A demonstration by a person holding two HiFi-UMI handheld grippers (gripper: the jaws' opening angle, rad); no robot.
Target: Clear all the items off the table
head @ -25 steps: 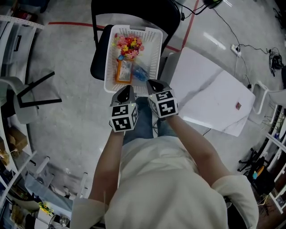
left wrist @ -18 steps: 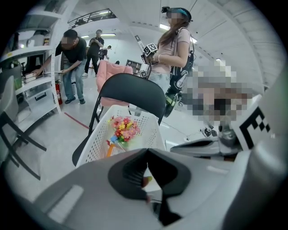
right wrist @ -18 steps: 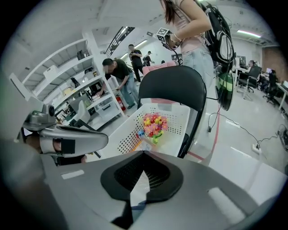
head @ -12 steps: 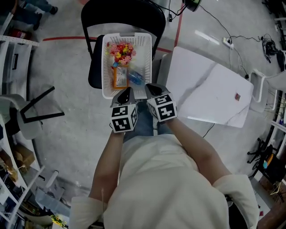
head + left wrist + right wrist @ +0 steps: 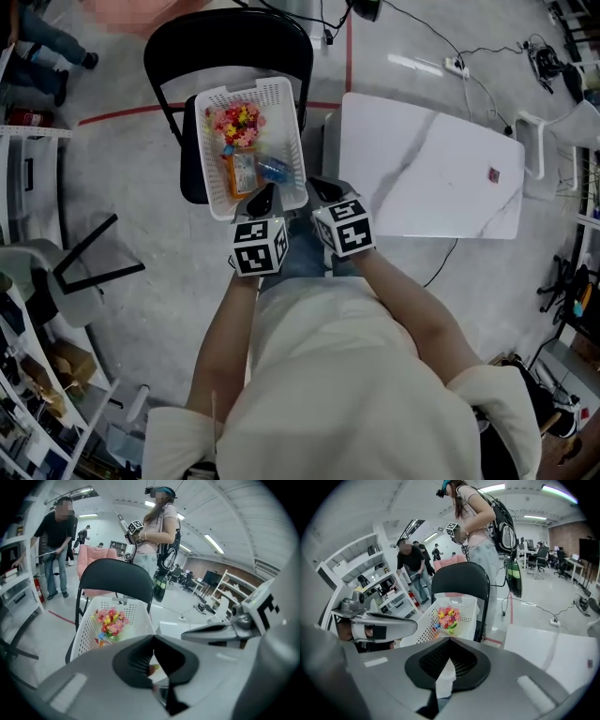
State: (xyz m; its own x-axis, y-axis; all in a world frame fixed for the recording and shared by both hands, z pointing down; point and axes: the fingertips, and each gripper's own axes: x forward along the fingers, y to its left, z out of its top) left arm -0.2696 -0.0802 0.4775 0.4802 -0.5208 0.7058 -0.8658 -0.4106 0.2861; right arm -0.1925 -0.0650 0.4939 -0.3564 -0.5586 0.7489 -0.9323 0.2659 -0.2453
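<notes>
At your far left stands the black chair [image 5: 230, 42], and on its seat sits the white basket [image 5: 203, 157]. In the basket lie a bunch of coloured flowers [image 5: 235, 124] at the far end, an orange packet [image 5: 241, 174] nearer to you, and a small blue item [image 5: 273, 170] just beside the packet on its right.

Your left gripper [image 5: 266, 197] points down at the basket's near edge, with its marker cube closer to your body. Its own view shows the two dark pads meeting at the tips with nothing pinched between them, so that gripper is closed and empty.

Your right gripper [image 5: 324, 189] hangs just beside the left one, over the gap between the basket's near right corner and the table. Its pads are pressed together too and carry nothing. From the head view you cannot tell whether either gripper touches the basket.

To the right is the white table [image 5: 422, 178] with a grey vein across its top. One small reddish piece [image 5: 493, 173] lies near its far right edge, well apart from both grippers; it is too small to make out.
</notes>
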